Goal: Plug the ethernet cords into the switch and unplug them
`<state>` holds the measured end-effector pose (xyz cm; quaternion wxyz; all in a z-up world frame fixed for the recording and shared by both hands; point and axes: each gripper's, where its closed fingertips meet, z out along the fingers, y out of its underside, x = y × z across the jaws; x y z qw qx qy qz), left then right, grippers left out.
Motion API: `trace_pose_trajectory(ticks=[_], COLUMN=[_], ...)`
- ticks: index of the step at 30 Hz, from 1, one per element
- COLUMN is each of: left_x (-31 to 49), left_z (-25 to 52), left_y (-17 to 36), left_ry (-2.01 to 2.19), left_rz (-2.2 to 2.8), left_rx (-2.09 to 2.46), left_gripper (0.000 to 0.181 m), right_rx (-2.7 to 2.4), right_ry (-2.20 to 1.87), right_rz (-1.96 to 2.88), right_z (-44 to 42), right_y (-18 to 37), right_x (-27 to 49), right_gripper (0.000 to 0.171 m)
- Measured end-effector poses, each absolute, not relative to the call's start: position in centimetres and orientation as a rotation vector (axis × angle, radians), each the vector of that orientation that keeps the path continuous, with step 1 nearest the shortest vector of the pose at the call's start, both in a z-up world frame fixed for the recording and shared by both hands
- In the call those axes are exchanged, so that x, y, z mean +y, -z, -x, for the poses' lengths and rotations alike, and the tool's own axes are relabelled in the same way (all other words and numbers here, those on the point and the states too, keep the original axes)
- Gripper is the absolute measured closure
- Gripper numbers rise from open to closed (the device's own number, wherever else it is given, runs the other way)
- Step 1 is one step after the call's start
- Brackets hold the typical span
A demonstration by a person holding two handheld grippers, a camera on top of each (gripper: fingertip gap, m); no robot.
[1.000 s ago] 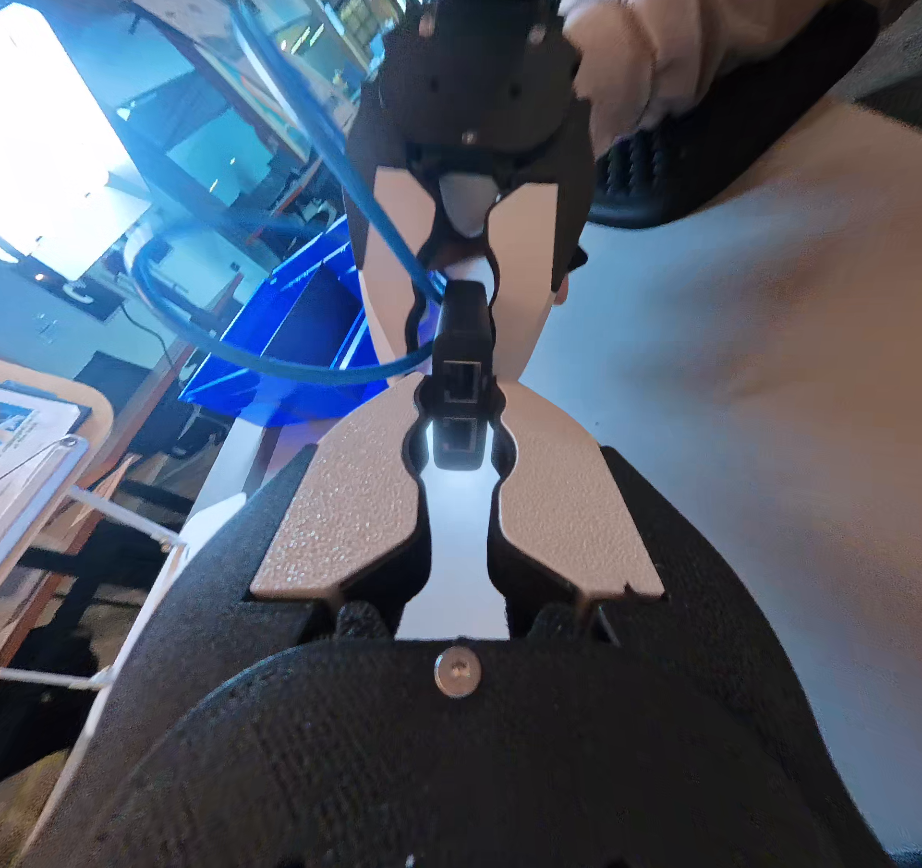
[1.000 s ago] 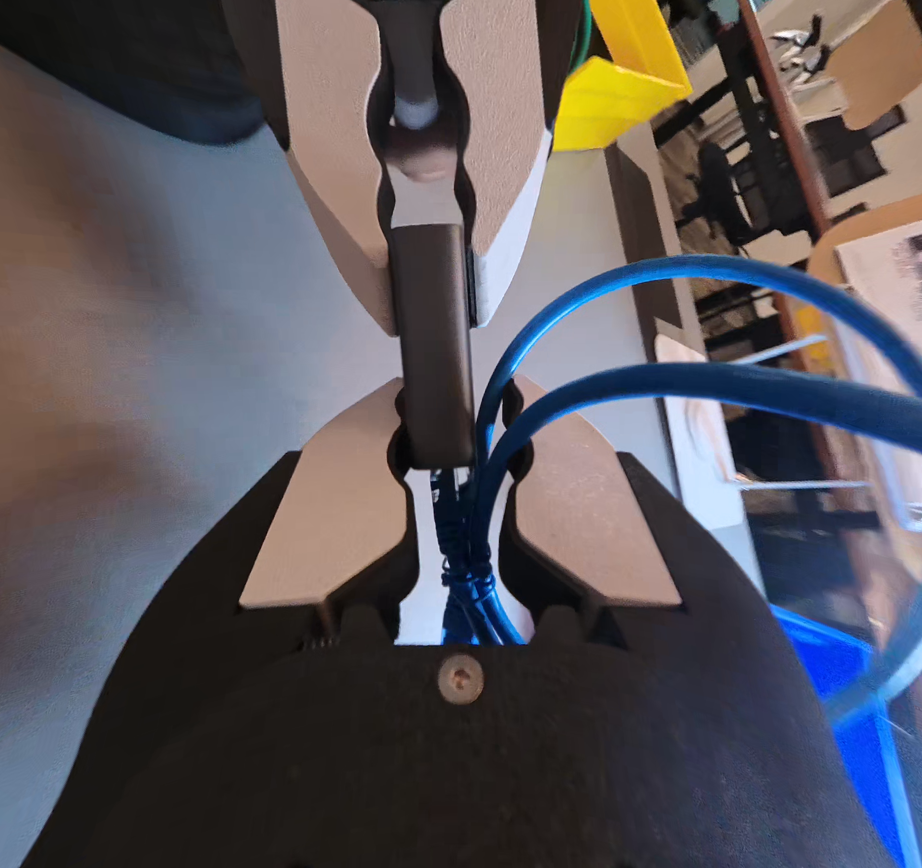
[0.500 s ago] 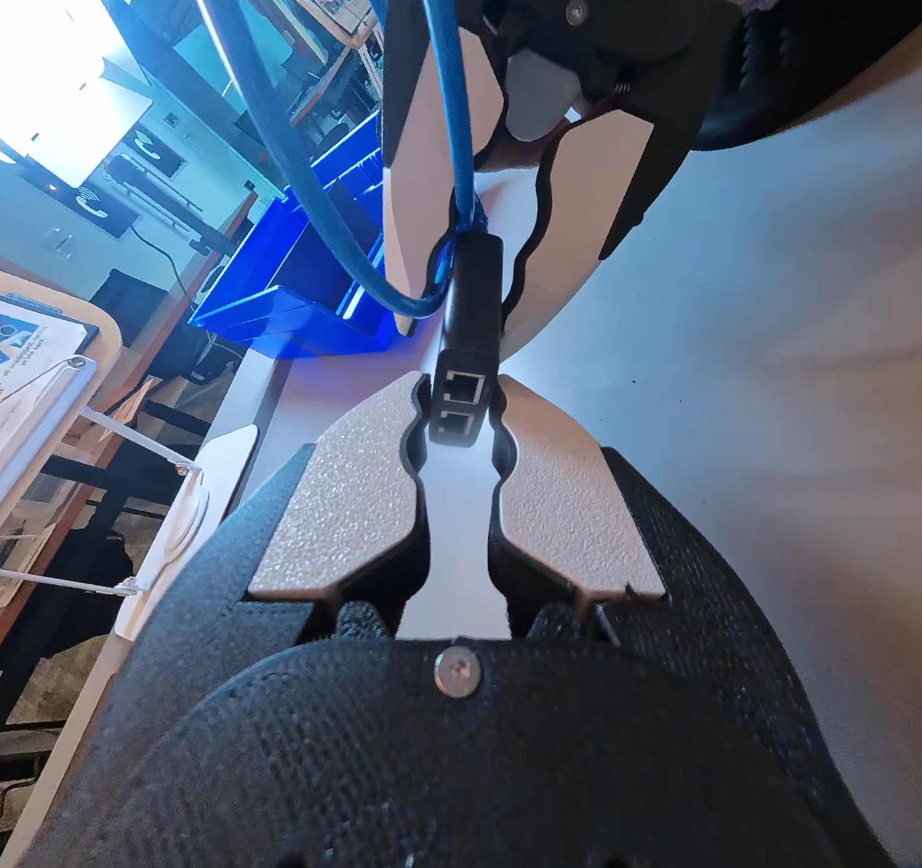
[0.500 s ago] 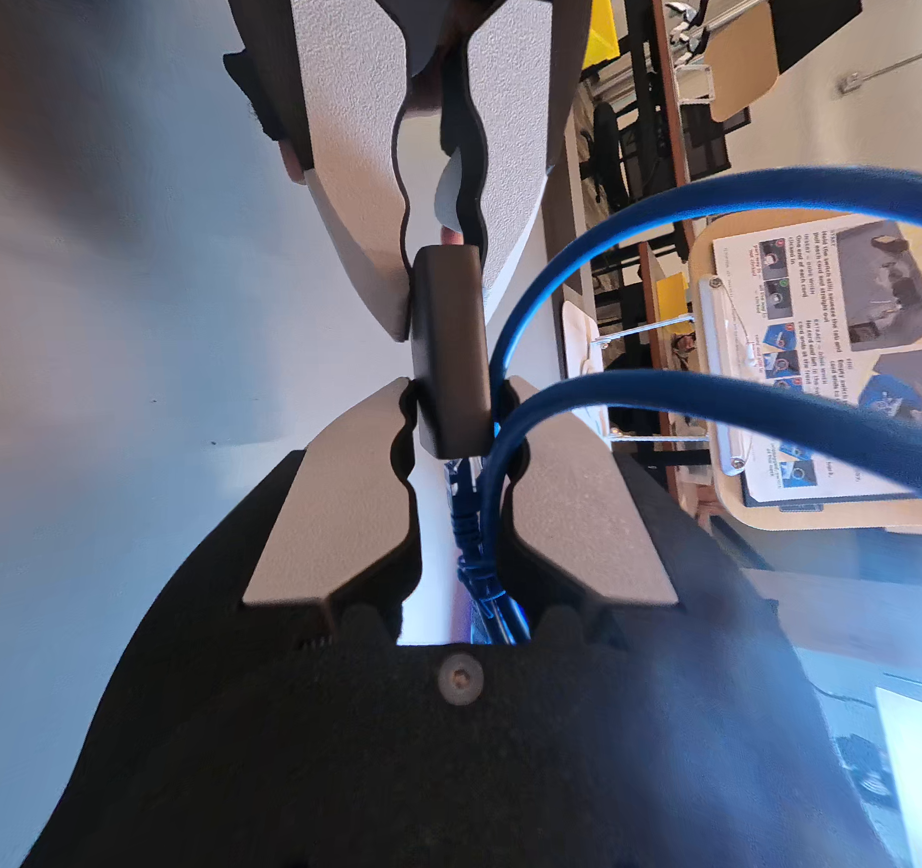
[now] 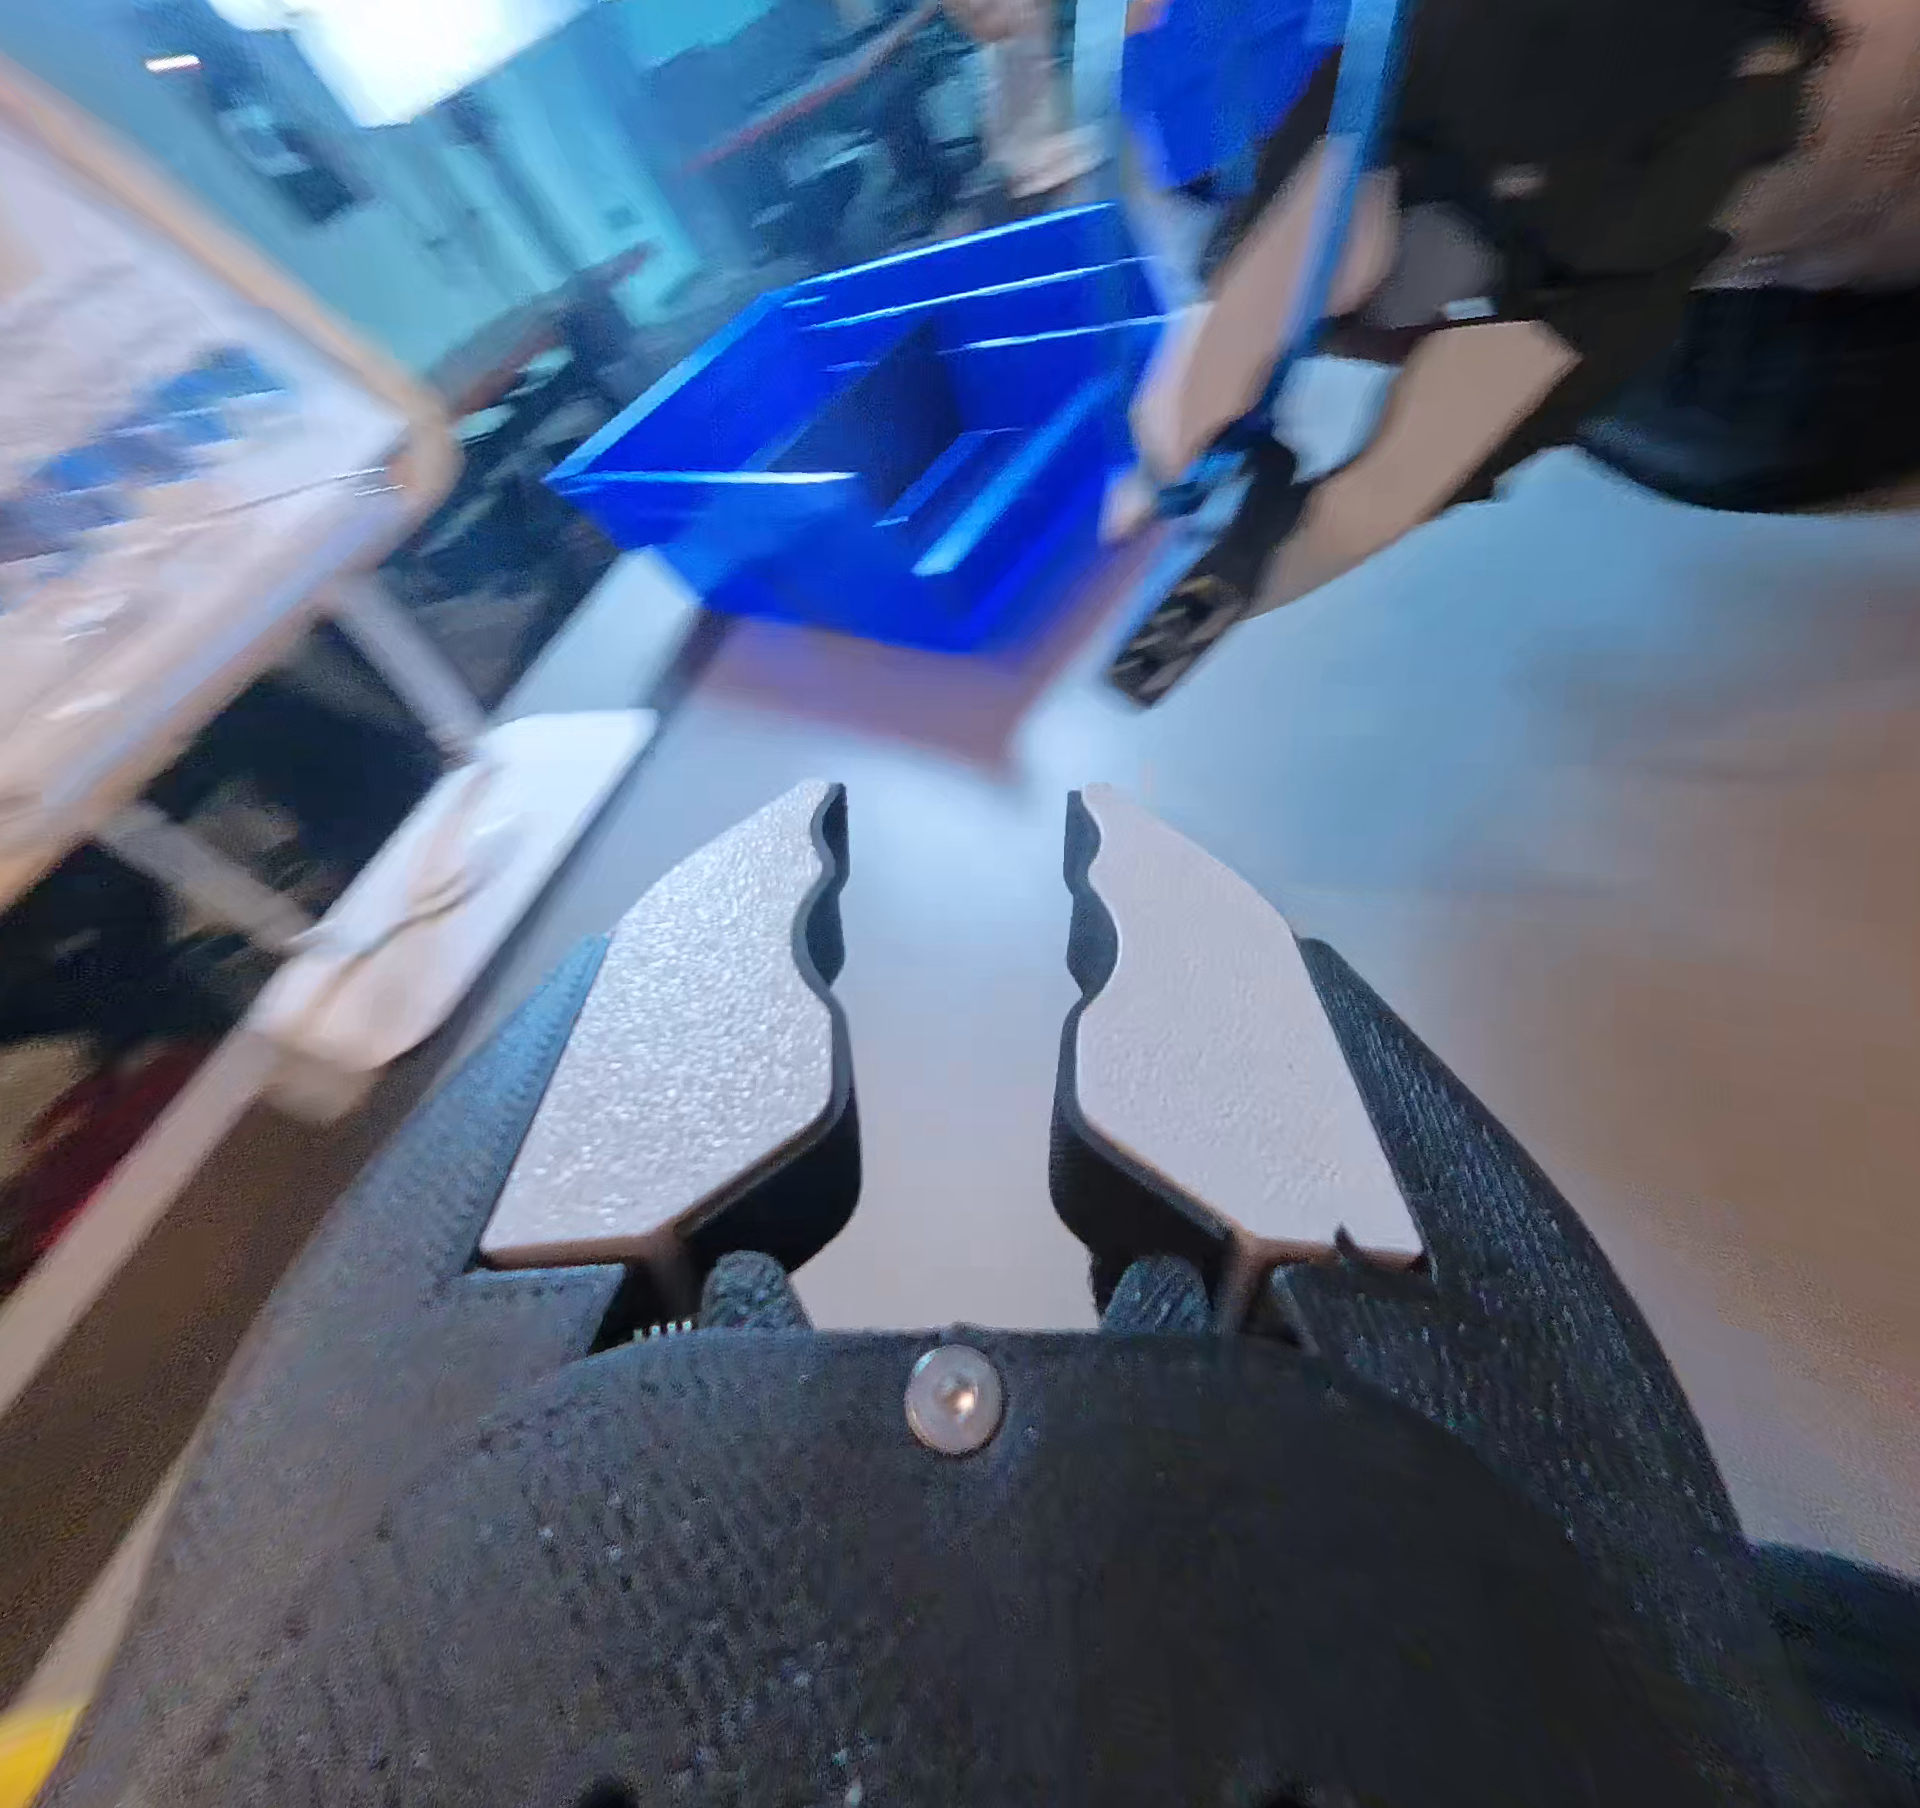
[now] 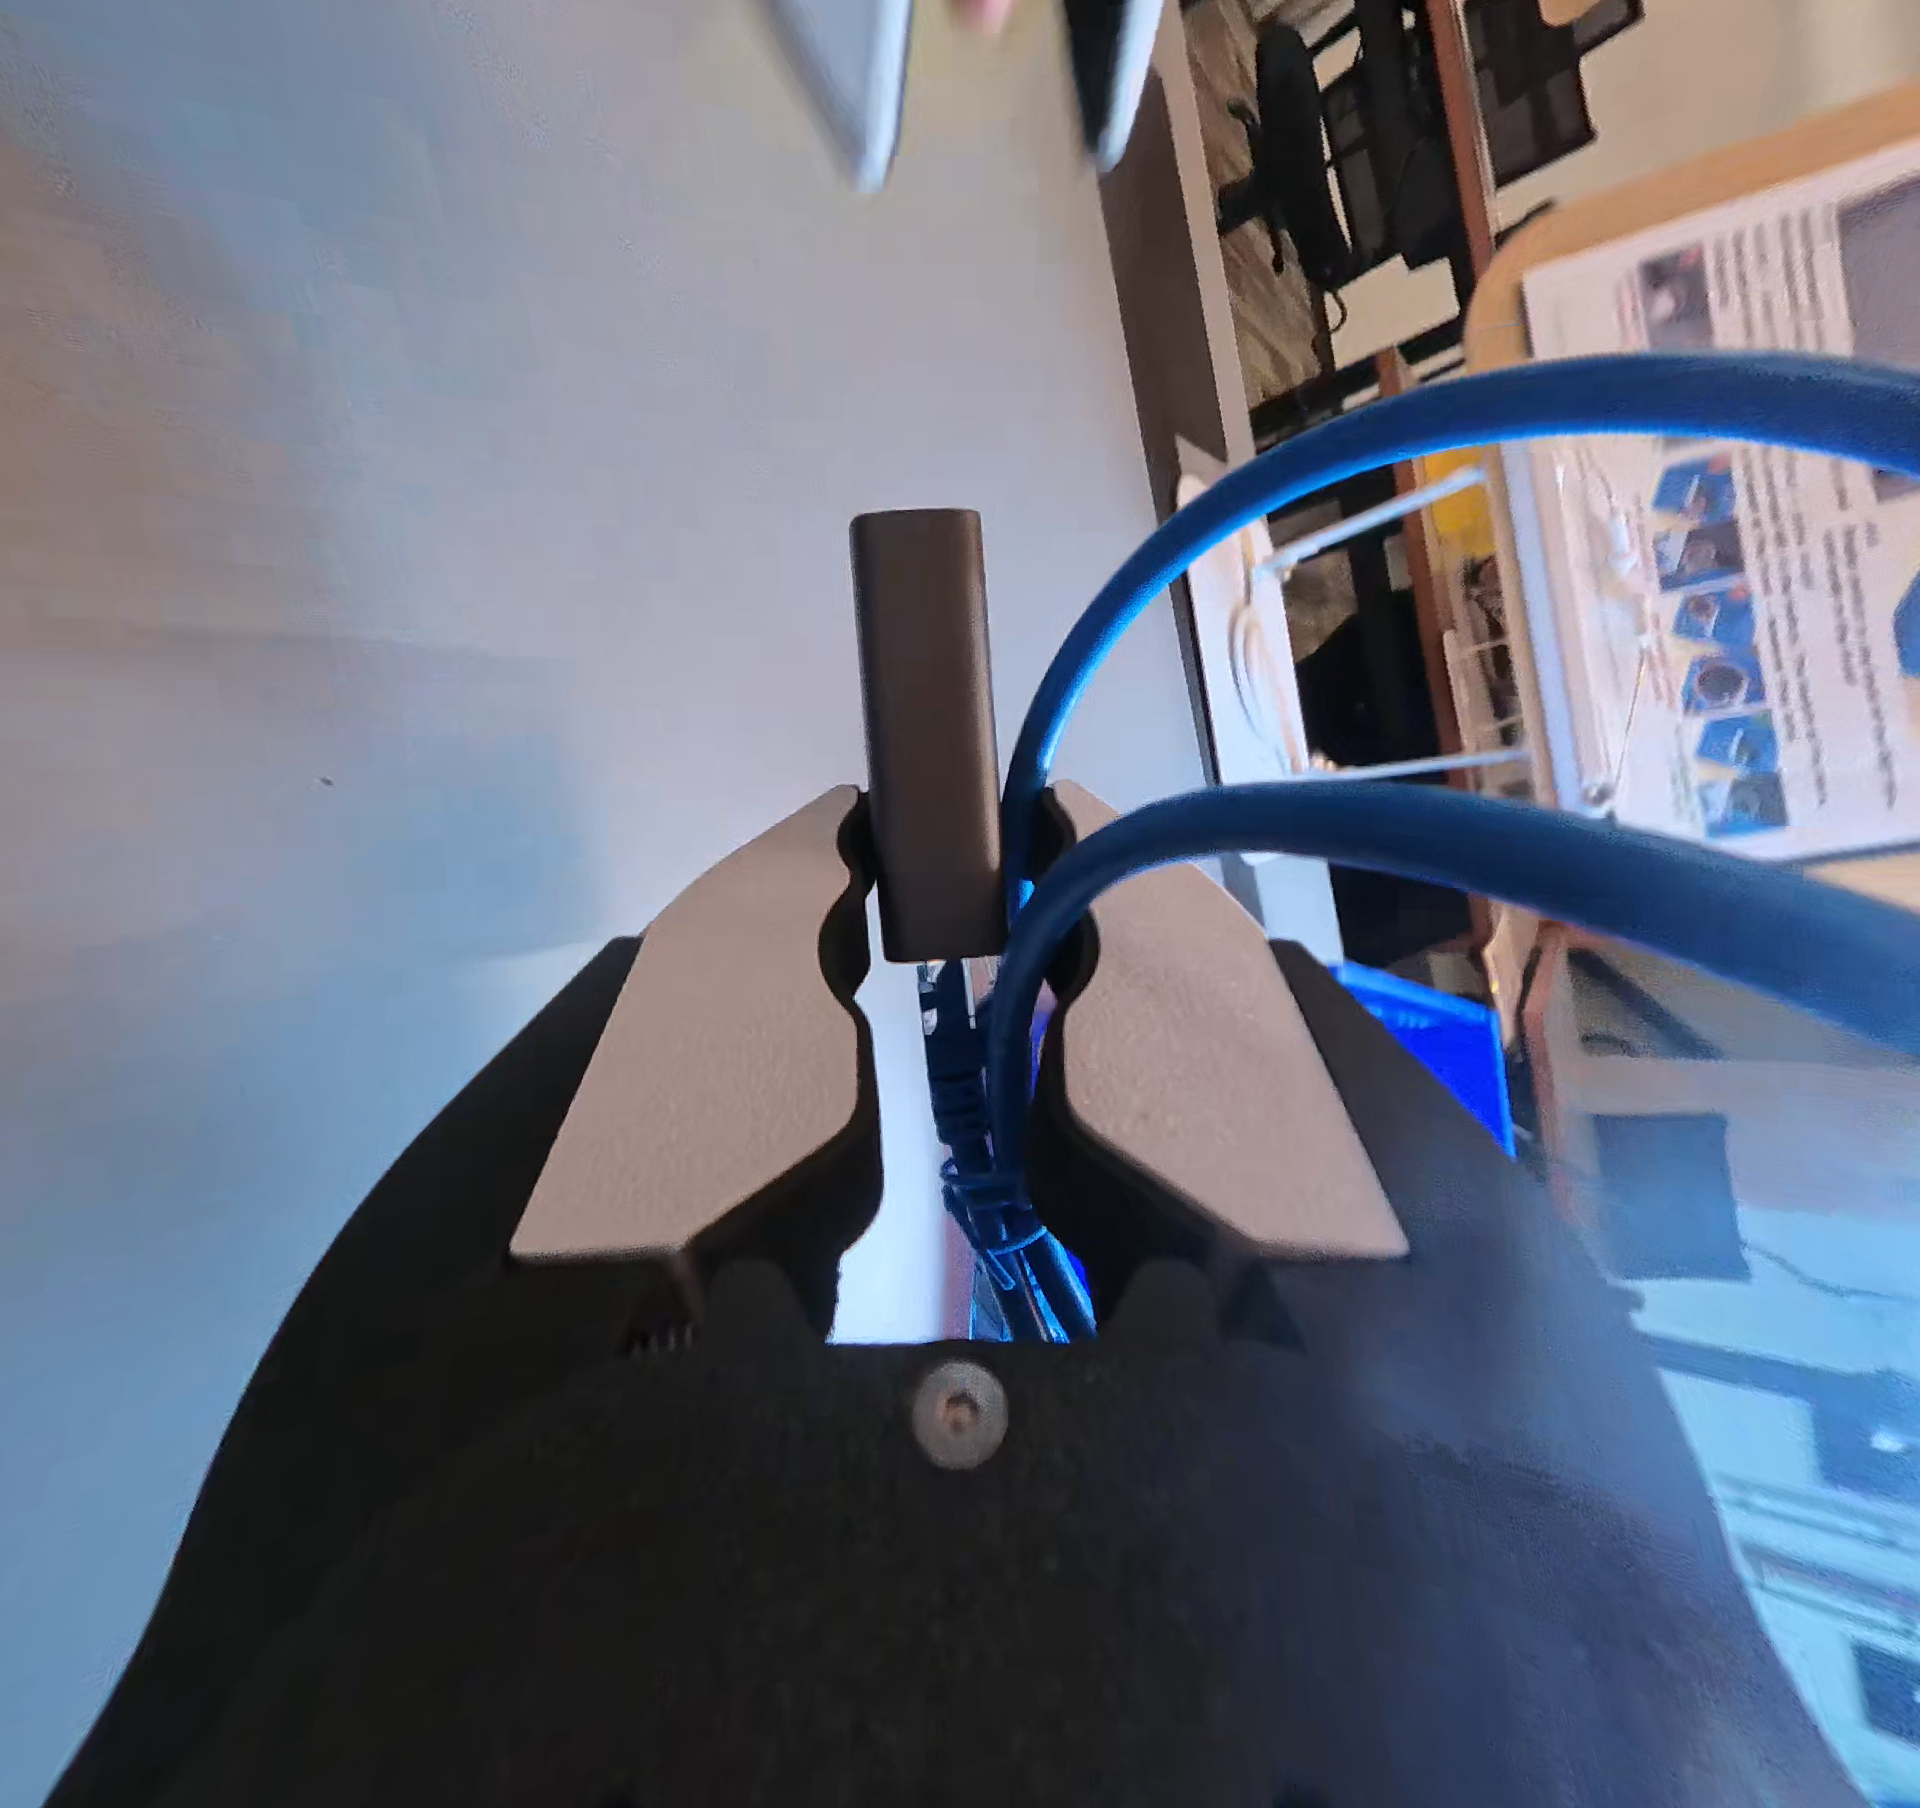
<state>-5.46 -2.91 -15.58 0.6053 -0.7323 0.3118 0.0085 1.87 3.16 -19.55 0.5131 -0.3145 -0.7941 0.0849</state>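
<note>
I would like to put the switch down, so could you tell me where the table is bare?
The table is bare ahead of the open left claw, right of the blue bin. It is crowded around the right claw, shut on the switch with blue cords.

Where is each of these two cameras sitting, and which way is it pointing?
Left wrist view: sits on the left gripper, looking forward along its open, empty fingers over the white table toward a blue bin; the right gripper shows blurred beyond.
Right wrist view: sits on the right gripper, looking along fingers shut on the black switch, with blue ethernet cords looping out right.
Both share: the table, switch, cords and blue bin.
</note>
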Motion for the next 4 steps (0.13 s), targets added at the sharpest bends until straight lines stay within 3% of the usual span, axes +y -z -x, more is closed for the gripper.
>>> trace_pose_trajectory(ticks=[4], left_x=[-5.9], left_z=[15.9], left_y=[8.9], left_ry=[-0.251], left_rz=[1.717], left_rx=[0.379], left_gripper=[0.143], right_rx=[-1.851], right_ry=[-0.155], right_rz=[0.808], right_z=[-3.3], right_y=[18.5], right_x=[6.2], right_gripper=[0.142])
